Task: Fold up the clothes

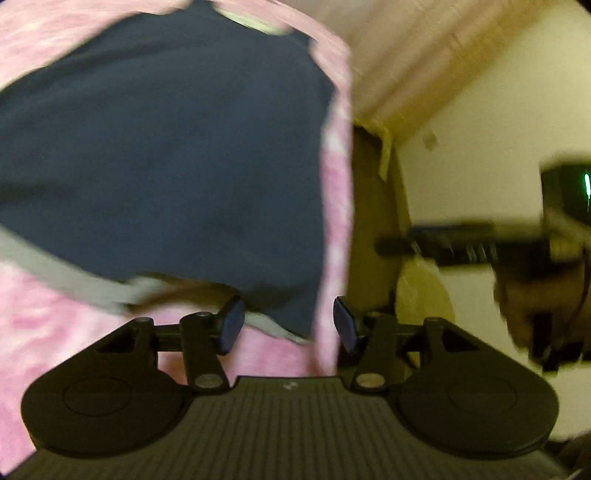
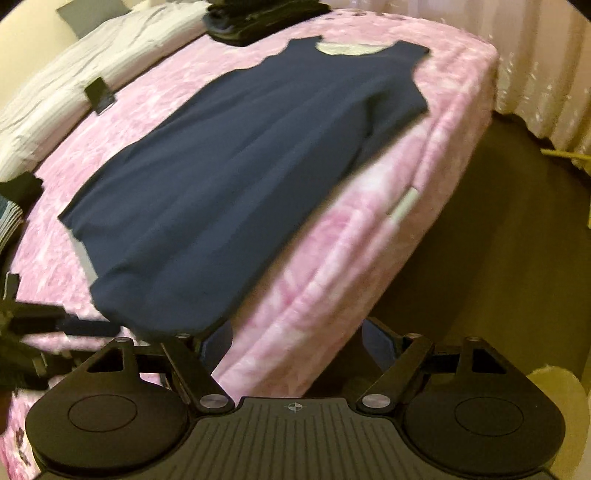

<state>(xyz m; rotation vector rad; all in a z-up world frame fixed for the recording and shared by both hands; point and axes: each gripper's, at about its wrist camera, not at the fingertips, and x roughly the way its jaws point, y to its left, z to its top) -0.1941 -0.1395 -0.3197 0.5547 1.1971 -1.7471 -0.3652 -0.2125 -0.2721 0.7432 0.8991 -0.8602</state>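
I am working in a home bedroom. From my right wrist view, a bed with a pink patterned cover fills the frame centre. A rumpled white duvet lies at 10 o'clock. A stack of dark folded clothes sits on the bed at 12 o'clock. Pale pleated curtains hang at 2 o'clock. Dark floor runs at 3 o'clock beside the bed.

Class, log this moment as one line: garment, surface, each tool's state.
garment: navy shirt flat | surface: pink bedspread | left tool: open, empty | right tool: open, empty
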